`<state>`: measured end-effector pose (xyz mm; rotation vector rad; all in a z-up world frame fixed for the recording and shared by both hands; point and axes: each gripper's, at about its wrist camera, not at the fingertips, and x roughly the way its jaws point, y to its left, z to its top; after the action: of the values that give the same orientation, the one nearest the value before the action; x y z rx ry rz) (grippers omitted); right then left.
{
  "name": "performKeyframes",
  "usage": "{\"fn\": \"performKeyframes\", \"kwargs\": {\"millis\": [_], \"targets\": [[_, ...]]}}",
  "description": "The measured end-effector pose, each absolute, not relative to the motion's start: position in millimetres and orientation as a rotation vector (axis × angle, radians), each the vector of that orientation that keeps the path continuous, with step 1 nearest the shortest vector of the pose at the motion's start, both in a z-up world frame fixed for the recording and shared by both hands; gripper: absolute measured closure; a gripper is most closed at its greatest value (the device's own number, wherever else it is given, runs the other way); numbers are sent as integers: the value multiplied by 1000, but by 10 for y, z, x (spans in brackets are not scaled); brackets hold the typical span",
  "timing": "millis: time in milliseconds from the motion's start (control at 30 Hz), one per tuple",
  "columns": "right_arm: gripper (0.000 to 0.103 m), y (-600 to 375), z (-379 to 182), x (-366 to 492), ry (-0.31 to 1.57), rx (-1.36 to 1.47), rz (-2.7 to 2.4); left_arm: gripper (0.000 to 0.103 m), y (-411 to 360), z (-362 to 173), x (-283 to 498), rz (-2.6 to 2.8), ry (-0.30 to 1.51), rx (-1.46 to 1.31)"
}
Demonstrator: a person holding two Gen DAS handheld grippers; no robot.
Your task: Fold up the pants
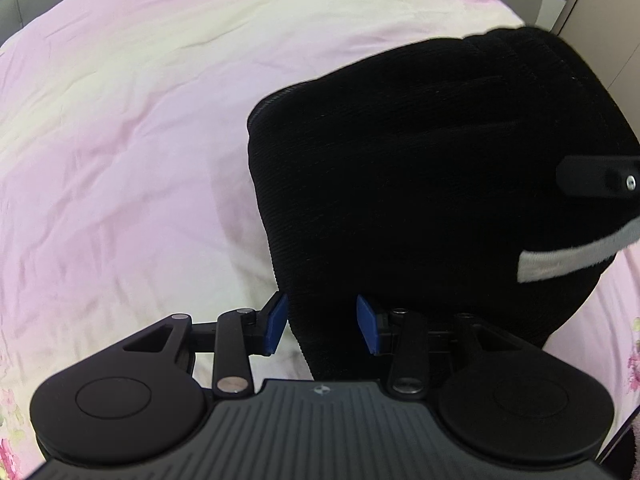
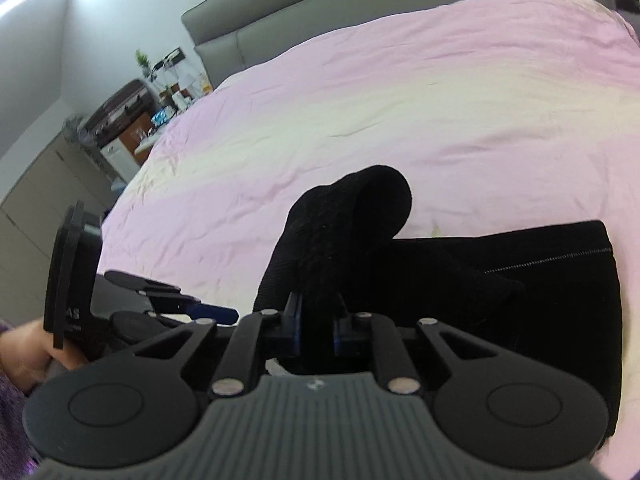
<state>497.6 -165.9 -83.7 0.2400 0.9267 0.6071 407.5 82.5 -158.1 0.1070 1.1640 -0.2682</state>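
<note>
Left wrist view: the left gripper [image 1: 322, 326] points down at a bed covered by a pink sheet [image 1: 120, 140]. Its blue pads [image 1: 276, 324] stand spread apart, and the near edge of the black pants [image 1: 400, 168] lies between them without either pad pressing on it. The pants lie on the right half of the sheet, ribbed and dark, with a grey band [image 1: 576, 256] showing at their right side. A black finger of the other tool [image 1: 596, 178] comes in from the right edge over the cloth.

In the right wrist view, the right gripper [image 2: 316, 326] has its jaws drawn close on a bunched fold of the pants [image 2: 500, 280], and the cloth rises from the pinch in a hump [image 2: 360, 208] above the sheet [image 2: 400, 100]. The rest of the garment lies flat to the right, a line of pale stitching [image 2: 552, 258] crossing it. At the left edge a hand [image 2: 36, 350] holds the left tool; its blue pad tip is visible, though the picture there is dim, so little more can be told. A grey headboard [image 2: 280, 20] stands behind the bed, with cluttered furniture [image 2: 132, 120] beside it.
</note>
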Motion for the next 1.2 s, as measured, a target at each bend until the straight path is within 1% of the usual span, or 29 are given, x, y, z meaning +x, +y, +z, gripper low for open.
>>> {"fn": "performKeyframes", "kwargs": {"millis": [67,133,200,300,333,400,433,467,500,533,567,600,633,700,800,867,900,933,1033,1133,1200], "targets": [[95,-1938,-782,4941,929,301,567,55,774,-1468,4041,-289,1132,121],[95,-2200,-861,4919,944,338,499,55,714,-1367,4029,-307,1097,133],[95,-2508,-1168,4939,1016,403,401,55,656,-1314,4060,-324,1079,116],[95,-2790,-1779,4983,1128,513,310,55,565,-1290,4153,-320,1046,57],[95,-2836,-1916,4989,1138,580,320,55,519,-1289,4191,-316,1026,35],[92,-2851,-1975,4987,1118,637,326,55,438,-1319,4261,-309,1009,-2],[90,-2815,-1934,4986,1106,612,341,55,373,-1364,4307,-305,1013,-15],[82,-2775,-1871,4981,1098,572,355,56,320,-1417,4348,-293,1025,-14],[78,-2745,-1778,4958,1090,525,363,57,254,-1532,4411,-271,1055,7],[72,-2748,-1700,4941,1077,493,372,59,199,-1618,4451,-249,1077,38],[61,-2788,-1622,4916,1058,471,385,59,153,-1725,4486,-229,1090,70],[56,-2869,-1550,4896,1035,462,399,59,120,-1812,4486,-212,1106,87],[48,-2940,-1503,4888,1025,462,403,59,143,-1923,4493,-198,1127,80],[47,-3217,-1471,4898,1023,475,399,59,189,-2025,4566,-191,1157,51],[44,-3410,-1612,5009,1066,545,397,59,283,-2078,4605,-201,1180,12],[31,-3457,-1762,5120,1109,624,420,59,288,-2071,4616,-200,1191,24],[26,-3462,-1840,5168,1129,669,423,59,272,-2068,4618,-195,1195,31],[15,-3463,-1924,5224,1153,712,419,59,249,-2064,4626,-189,1200,41],[14,-3495,-2170,5335,1193,856,435,59,122,-2109,4696,-171,1210,67],[11,-3442,-2294,5388,1211,875,448,60,109,-2133,4681,-172,1211,90],[14,-3375,-2278,5401,1202,897,500,60,66,-2169,4709,-170,1213,88]]}}
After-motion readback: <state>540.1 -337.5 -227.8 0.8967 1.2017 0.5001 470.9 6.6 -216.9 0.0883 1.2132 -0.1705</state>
